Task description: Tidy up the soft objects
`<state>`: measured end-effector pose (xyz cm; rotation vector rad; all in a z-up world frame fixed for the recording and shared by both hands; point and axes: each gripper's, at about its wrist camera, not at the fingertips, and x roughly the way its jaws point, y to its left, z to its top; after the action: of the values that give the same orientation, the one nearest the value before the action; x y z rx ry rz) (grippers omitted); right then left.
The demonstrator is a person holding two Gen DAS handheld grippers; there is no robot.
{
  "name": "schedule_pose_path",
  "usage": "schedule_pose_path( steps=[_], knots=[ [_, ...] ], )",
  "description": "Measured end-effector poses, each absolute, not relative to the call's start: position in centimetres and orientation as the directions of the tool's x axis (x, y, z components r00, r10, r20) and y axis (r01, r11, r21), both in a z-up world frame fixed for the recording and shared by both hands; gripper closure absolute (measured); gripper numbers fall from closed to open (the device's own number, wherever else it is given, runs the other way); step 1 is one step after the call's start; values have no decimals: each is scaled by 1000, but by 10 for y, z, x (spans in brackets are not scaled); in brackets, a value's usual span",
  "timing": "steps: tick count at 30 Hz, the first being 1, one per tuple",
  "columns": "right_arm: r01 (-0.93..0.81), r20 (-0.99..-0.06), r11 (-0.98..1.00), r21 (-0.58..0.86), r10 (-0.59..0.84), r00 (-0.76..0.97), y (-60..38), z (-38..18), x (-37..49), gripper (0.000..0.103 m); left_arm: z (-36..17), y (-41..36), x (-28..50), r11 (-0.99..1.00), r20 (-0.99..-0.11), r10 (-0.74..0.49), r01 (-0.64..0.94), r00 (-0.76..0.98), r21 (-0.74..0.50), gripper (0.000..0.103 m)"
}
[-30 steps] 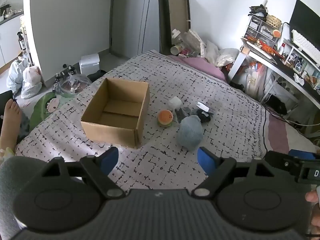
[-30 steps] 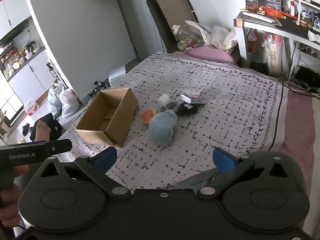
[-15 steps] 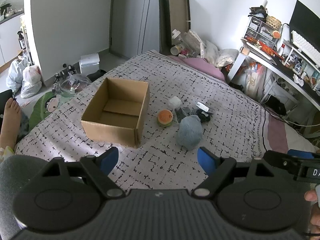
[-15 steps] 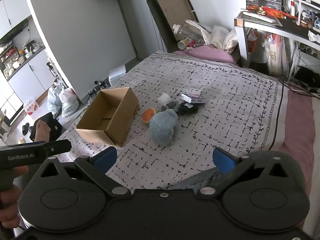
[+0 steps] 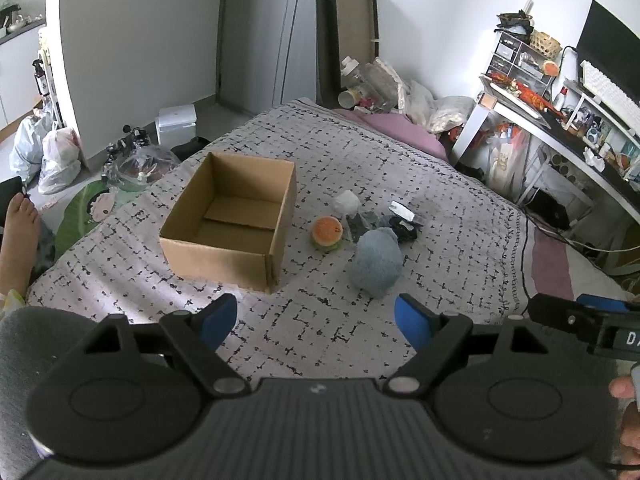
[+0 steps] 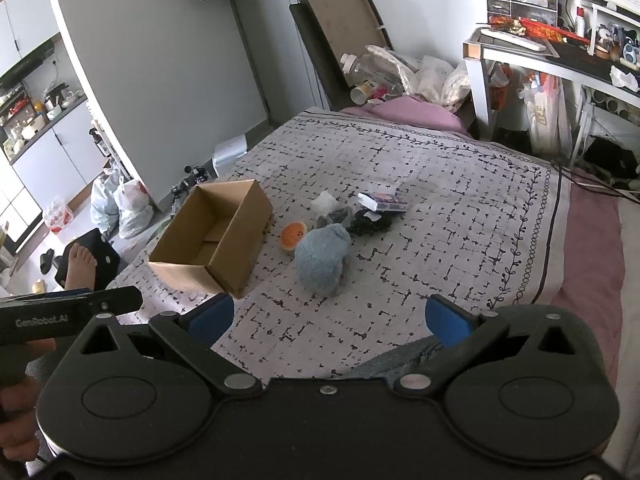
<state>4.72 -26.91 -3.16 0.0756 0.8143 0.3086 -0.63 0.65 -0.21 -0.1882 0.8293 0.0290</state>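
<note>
An open, empty cardboard box [image 5: 232, 224] [image 6: 212, 236] sits on the patterned bedspread. To its right lie a fuzzy blue soft toy [image 5: 378, 262] [image 6: 322, 258], an orange burger-like plush [image 5: 327, 232] [image 6: 293, 236], a white wad [image 5: 347, 202], dark cloth items [image 6: 370, 222] and a small flat box [image 6: 383, 202]. My left gripper [image 5: 316, 318] is open and empty, held above the near bed edge in front of the box and toy. My right gripper [image 6: 328, 316] is open and empty, in front of the blue toy.
A pink pillow [image 5: 400, 134] lies at the bed's far end, with bags and bottles behind it. A cluttered desk [image 5: 560, 120] stands on the right. Plastic bags [image 5: 52, 152], a white bin [image 5: 176, 124] and a person's bare foot [image 5: 18, 232] are at the left.
Both grippers have moved slightly toward the objects, which look a little closer. Nothing on the bed has moved.
</note>
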Motion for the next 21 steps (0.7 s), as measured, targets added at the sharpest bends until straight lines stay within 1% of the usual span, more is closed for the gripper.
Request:
schedule_pose_path(
  steps=[21],
  knots=[
    [-242,-701,953,184,300,647,-268,-30,46,0,-3,8,-5,982,-738,-52,-99,672,-159,18]
  ],
)
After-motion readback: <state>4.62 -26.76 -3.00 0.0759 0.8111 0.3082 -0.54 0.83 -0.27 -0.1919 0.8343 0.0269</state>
